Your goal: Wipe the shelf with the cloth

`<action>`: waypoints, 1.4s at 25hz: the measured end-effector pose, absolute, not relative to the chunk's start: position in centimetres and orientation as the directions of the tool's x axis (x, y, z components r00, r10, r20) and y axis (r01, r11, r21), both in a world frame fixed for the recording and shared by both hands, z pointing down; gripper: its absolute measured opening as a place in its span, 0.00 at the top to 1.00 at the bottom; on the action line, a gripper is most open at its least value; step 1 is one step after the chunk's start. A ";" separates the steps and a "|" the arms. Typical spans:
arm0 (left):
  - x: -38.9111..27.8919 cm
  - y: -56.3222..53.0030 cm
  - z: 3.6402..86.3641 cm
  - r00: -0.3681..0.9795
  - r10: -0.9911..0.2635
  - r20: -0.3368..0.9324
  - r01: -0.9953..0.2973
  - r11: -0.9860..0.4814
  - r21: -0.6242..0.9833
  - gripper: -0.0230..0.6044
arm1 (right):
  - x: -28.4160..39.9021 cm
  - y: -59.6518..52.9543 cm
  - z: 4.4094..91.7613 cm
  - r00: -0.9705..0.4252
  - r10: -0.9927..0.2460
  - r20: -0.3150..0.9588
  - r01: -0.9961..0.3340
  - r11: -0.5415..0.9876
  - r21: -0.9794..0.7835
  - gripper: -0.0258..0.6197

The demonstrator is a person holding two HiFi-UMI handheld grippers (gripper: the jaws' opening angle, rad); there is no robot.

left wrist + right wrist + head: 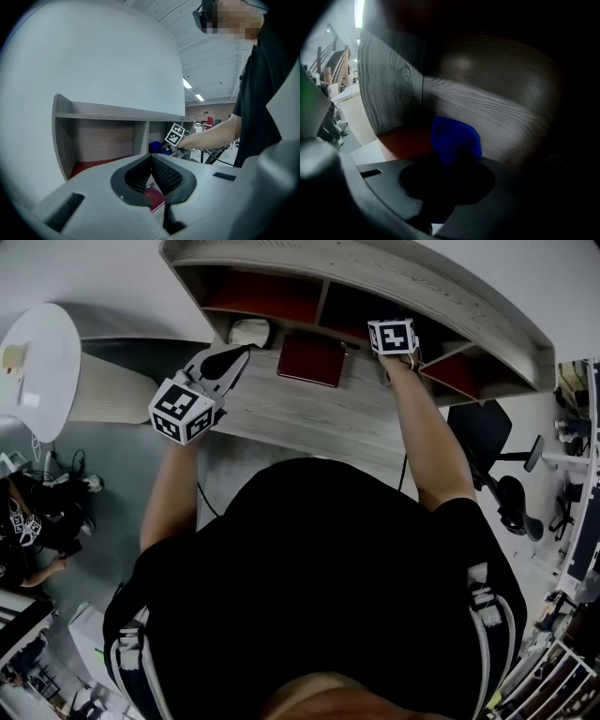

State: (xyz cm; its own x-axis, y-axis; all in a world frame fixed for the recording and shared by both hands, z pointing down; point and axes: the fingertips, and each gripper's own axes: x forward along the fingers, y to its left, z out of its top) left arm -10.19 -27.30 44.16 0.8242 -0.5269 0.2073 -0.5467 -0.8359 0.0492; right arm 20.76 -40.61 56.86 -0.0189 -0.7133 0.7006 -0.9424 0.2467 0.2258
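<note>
Currently the right gripper (452, 165), its jaws clamped on the blue cloth (457, 139), reaches into a red-floored compartment of the shelf (487, 101); the cloth sits near the back wall. The left gripper (151, 159), jaws together on nothing, hovers above the desk (309, 418). Probable faults: the bunched cloth may snag on a wall and pull free, or wipe only a narrow strip.

Looked like an open-plan office or lab. Had a wood-grain counter (309, 418) with a cubby shelf (450, 296) against a white wall (93, 61), a black swivel chair (487, 432) beside it, a round white table (42, 357) on grey floor (103, 460). Showed ceiling strip lights (187, 83) and another person (207, 120) far back.
</note>
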 end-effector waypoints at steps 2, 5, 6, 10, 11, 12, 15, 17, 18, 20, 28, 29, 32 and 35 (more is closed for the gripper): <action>-10.8 -27.1 44.2 0.817 -0.538 0.209 -0.558 -0.828 0.050 0.94 | 19.8 -41.1 56.8 -0.034 -0.715 0.698 -0.937 0.266 0.227 0.86; -11.8 -26.7 44.4 0.804 -0.556 0.212 -0.577 -0.815 0.052 0.94 | 18.0 -41.8 56.4 -0.063 -0.724 0.687 -0.922 0.305 0.238 0.86; -12.2 -26.5 44.5 0.799 -0.560 0.216 -0.583 -0.811 0.052 0.94 | 17.4 -41.9 56.5 -0.068 -0.720 0.691 -0.922 0.310 0.231 0.86; -13.5 -26.0 44.7 0.784 -0.577 0.229 -0.602 -0.797 0.053 0.94 | 15.5 -42.3 56.8 -0.096 -0.707 0.701 -0.924 0.325 0.201 0.86; -13.8 -26.0 44.7 0.779 -0.583 0.229 -0.608 -0.792 0.053 0.94 | 15.1 -42.4 56.8 -0.103 -0.705 0.702 -0.923 0.330 0.197 0.86; -14.1 -26.0 44.5 0.775 -0.589 0.229 -0.614 -0.787 0.051 0.94 | 14.7 -42.5 56.8 -0.110 -0.703 0.702 -0.922 0.336 0.192 0.86; -15.0 -26.0 44.2 0.763 -0.606 0.225 -0.629 -0.776 0.047 0.94 | 13.7 -42.9 57.0 -0.133 -0.696 0.705 -0.922 0.348 0.170 0.86; -15.3 -25.9 44.3 0.759 -0.610 0.226 -0.634 -0.772 0.046 0.94 | 13.0 -43.2 57.1 -0.148 -0.691 0.707 -0.922 0.356 0.155 0.86; -15.4 -25.8 44.4 0.758 -0.611 0.229 -0.635 -0.771 0.045 0.94 | 12.6 -43.3 57.2 -0.155 -0.689 0.708 -0.921 0.361 0.149 0.86; -15.6 -25.6 44.6 0.755 -0.613 0.234 -0.637 -0.769 0.042 0.94 | 11.9 -43.5 57.2 -0.172 -0.685 0.708 -0.918 0.372 0.136 0.86; -17.2 -25.5 44.3 0.728 -0.645 0.232 -0.669 -0.743 0.034 0.94 | 10.6 -43.6 57.2 -0.225 -0.672 0.706 -0.922 0.382 0.069 0.86; -17.4 -25.5 44.3 0.725 -0.650 0.229 -0.673 -0.739 0.034 0.94 | 10.6 -43.7 57.2 -0.226 -0.671 0.706 -0.922 0.382 0.068 0.86; -17.3 -25.6 44.3 0.724 -0.651 0.226 -0.675 -0.737 0.037 0.94 | 10.6 -43.8 57.2 -0.227 -0.672 0.705 -0.922 0.381 0.065 0.86; -16.9 -25.6 44.4 0.730 -0.644 0.228 -0.667 -0.744 0.036 0.94 | 10.6 -43.8 57.2 -0.229 -0.672 0.704 -0.923 0.381 0.063 0.86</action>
State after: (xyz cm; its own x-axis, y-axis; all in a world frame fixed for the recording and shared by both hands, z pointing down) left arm -16.87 -25.56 44.39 0.7303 -0.6438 0.2285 -0.6671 -0.7441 0.0357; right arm 10.63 -43.81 57.23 -0.2291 -0.6723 0.7039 -0.9226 0.3806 0.0633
